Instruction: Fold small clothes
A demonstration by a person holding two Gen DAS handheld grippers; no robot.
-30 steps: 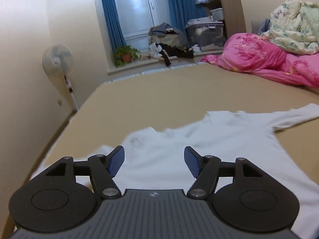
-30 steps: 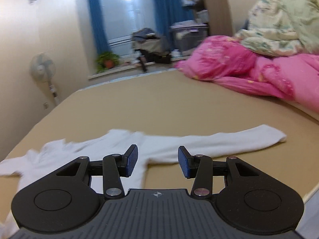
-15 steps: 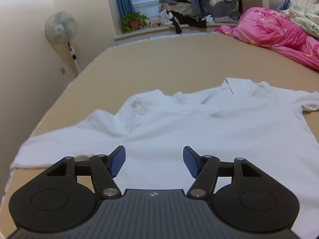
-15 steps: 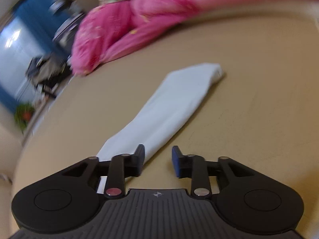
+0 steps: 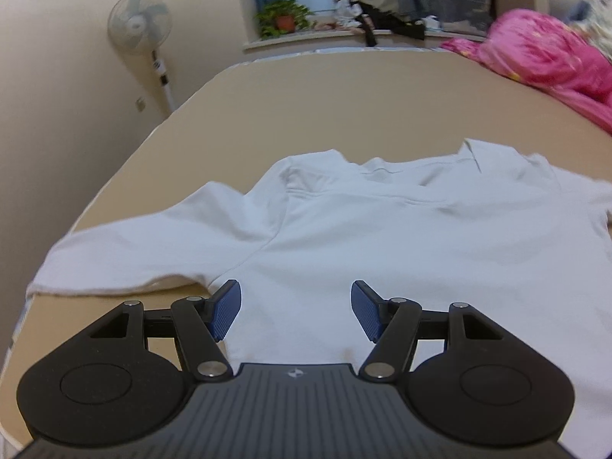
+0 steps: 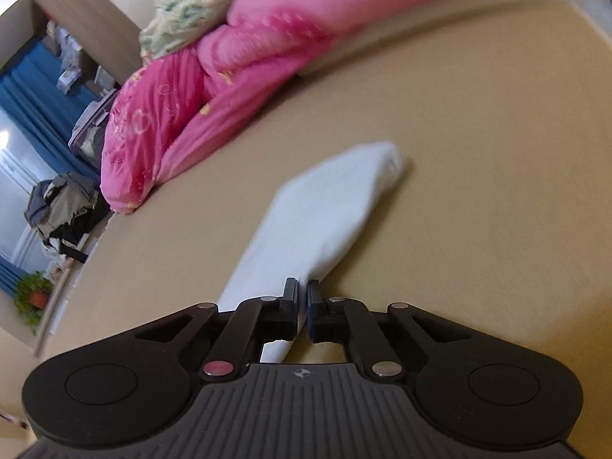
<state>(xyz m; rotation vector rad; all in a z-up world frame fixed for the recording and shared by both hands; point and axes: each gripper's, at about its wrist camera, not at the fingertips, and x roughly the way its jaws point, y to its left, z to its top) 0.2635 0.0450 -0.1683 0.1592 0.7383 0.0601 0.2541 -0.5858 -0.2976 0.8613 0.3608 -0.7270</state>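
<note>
1. Jaws first: the left gripper (image 5: 295,310) stands wide apart over the near part of the white shirt (image 5: 382,237), gripping nothing; the right gripper (image 6: 302,306) is nearly closed, pinching the near edge of the shirt's right sleeve (image 6: 325,214).
2. Nearest to the left gripper, the shirt lies flat on the bed (image 5: 344,99), back panel up as far as can be told, its left sleeve (image 5: 126,256) stretched out to the left close to the bed's edge.
3. Farther off, the collar (image 5: 420,168) is rumpled, with one corner standing up.
4. In the right wrist view the pinched sleeve runs away from the gripper, its cuff at the far end resting on the bare bed.
5. The step in hand looks like folding this sleeve inward across the body. To do it well, lift only enough to clear the bed, carry the sleeve toward the shirt's middle, and lay it straight so the crease falls along the shoulder seam.
6. The left gripper could press or hold the body so the cloth does not drag sideways.
7. Far beyond, a pink quilt (image 6: 183,95) lies well apart from the shirt, clear of the fold.
</note>
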